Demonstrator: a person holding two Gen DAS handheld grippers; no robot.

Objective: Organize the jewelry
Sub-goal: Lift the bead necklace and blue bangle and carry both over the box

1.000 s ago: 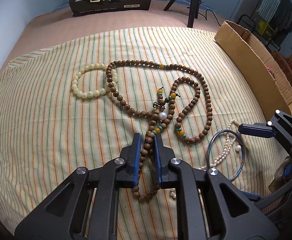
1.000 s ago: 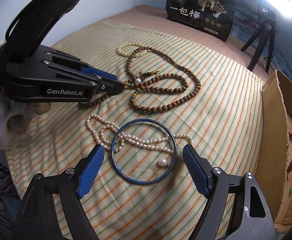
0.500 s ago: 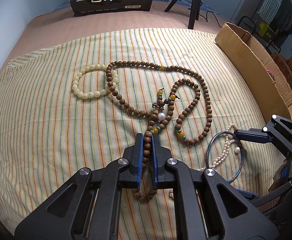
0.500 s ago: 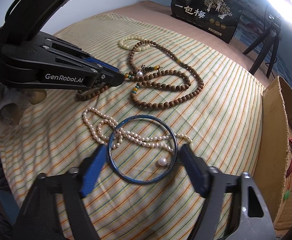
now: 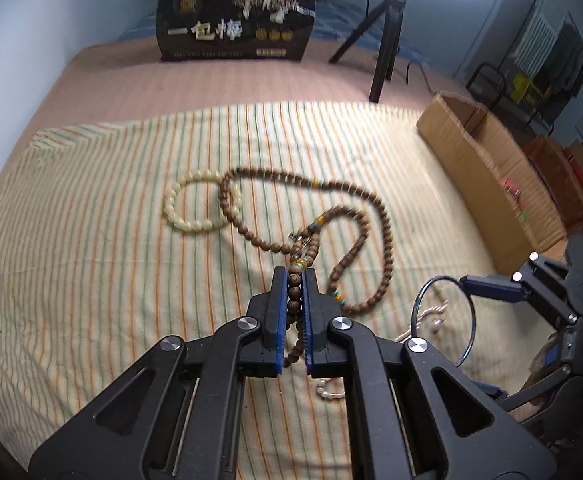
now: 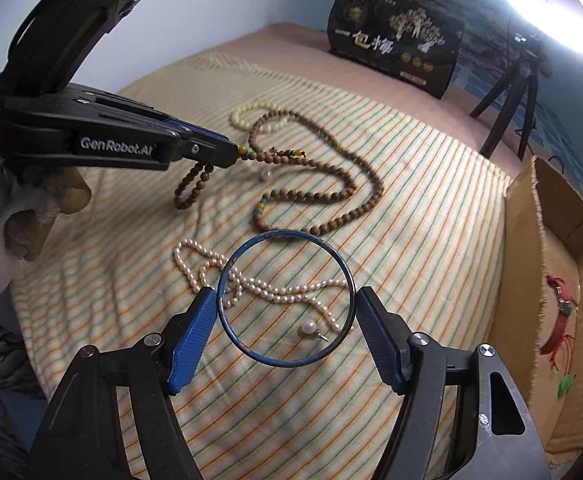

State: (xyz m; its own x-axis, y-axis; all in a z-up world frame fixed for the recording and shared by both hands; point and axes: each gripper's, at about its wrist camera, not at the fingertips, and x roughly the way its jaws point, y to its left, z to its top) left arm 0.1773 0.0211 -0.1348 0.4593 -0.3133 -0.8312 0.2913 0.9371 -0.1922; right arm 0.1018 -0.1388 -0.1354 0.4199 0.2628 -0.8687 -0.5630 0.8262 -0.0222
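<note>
Dangling wooden beads (image 5: 295,300) between left fingers (image 5: 278,312)

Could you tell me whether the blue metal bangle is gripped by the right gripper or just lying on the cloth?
Gripped, apparently: the right gripper touches both sides of the blue metal bangle, which looks raised in the left view.

Two close claw-mounted views (shared bedspread (image 5: 91,280))

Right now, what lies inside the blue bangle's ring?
Inside the blue bangle, strands of the pearl necklace cross over striped cloth, beside a loose pearl. The rim hides where strands pass under.
</note>
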